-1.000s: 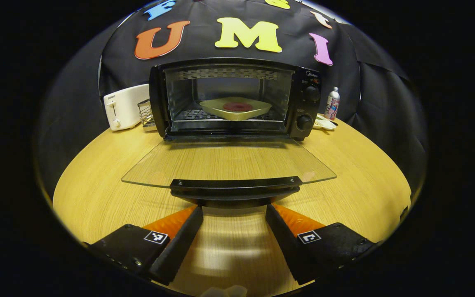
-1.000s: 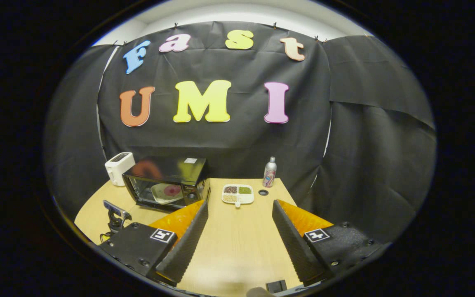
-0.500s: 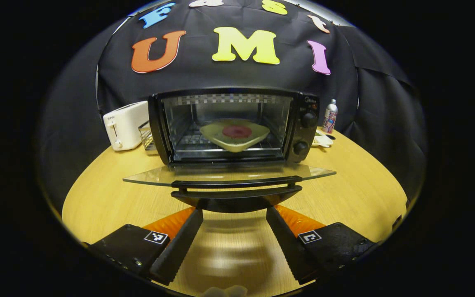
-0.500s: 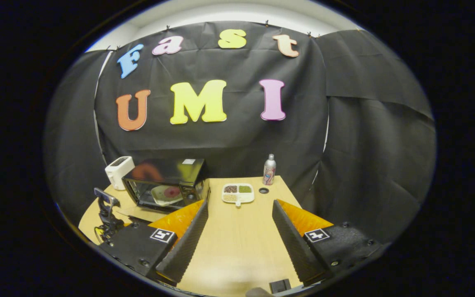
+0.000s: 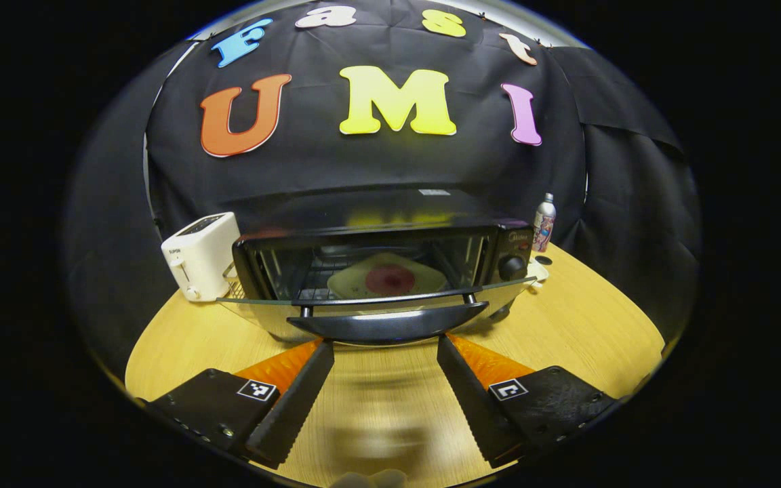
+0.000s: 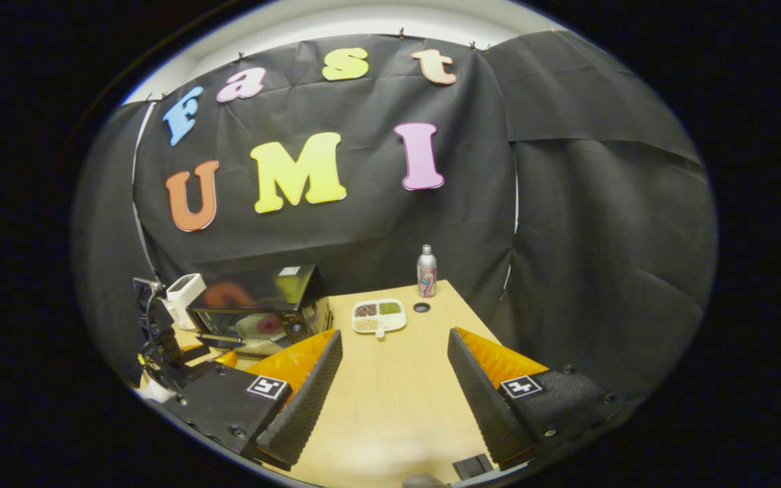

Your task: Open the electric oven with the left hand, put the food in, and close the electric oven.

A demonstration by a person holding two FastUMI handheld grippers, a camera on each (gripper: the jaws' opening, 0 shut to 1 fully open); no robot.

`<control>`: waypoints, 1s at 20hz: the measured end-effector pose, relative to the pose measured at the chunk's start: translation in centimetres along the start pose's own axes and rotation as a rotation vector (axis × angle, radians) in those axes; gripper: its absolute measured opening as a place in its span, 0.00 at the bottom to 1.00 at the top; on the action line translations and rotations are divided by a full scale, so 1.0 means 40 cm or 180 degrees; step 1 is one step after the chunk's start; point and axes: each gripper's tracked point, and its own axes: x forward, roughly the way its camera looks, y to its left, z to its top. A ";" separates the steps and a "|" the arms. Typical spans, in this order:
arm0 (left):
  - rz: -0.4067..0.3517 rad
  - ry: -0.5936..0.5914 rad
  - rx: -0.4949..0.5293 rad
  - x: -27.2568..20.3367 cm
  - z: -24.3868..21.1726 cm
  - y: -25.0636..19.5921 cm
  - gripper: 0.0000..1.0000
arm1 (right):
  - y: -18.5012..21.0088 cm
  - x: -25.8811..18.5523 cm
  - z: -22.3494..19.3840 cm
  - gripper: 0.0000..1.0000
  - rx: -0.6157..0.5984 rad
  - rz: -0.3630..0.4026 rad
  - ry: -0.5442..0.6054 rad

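Oven door point(image 5: 377, 306) has swung half-up; toaster point(image 5: 199, 254) beside oven point(image 5: 380, 261).

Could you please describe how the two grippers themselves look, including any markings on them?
The left gripper and the right gripper look alike: two long wedge-shaped fingers on blocky black mounts with small screws. Each mount carries a square black-and-white marker. The fingers' inner faces are ribbed, most clearly on the right gripper.
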 end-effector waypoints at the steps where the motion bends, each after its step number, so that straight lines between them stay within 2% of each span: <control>1: -0.0001 -0.0020 0.0019 0.014 0.010 0.002 0.98 | 0.001 -0.001 -0.003 0.96 -0.0001 -0.0010 0.0003; 6: -0.0011 -0.0013 -0.0015 0.019 0.013 -0.002 0.98 | 0.008 -0.004 0.011 0.96 -0.0062 -0.0020 -0.0031; 7: -0.0020 -0.0022 -0.0019 0.015 0.017 -0.004 0.98 | 0.012 -0.005 0.015 0.99 -0.0081 -0.0011 -0.0043; 8: -0.0014 -0.0027 -0.0014 0.010 0.012 -0.005 0.98 | 0.017 -0.006 0.019 0.96 -0.0095 -0.0004 -0.0050; 9: -0.0015 -0.0031 -0.0016 0.005 0.011 -0.004 0.98 | 0.023 -0.010 0.024 0.99 -0.0102 0.0014 -0.0057; 10: -0.0014 -0.0033 -0.0022 -0.001 0.009 -0.006 0.98 | 0.028 -0.014 0.026 0.96 -0.0106 0.0027 -0.0059; 11: -0.0016 -0.0037 -0.0028 -0.006 0.009 -0.007 0.98 | 0.032 -0.017 0.024 0.99 -0.0110 0.0042 -0.0060; 14: -0.0036 -0.0063 -0.0062 -0.032 0.014 -0.016 0.98 | 0.044 -0.029 0.023 0.96 -0.0144 0.0070 -0.0063; 16: -0.0038 -0.0149 -0.0033 -0.067 0.039 -0.025 0.98 | 0.050 -0.047 0.031 0.99 -0.0183 0.0105 -0.0089; 19: -0.0023 -0.0328 -0.0054 -0.152 0.098 -0.038 0.98 | 0.057 -0.073 0.055 0.99 -0.0239 0.0189 -0.0183; 20: -0.0012 -0.0409 -0.0074 -0.185 0.129 -0.040 0.98 | 0.059 -0.086 0.068 0.96 -0.0256 0.0236 -0.0232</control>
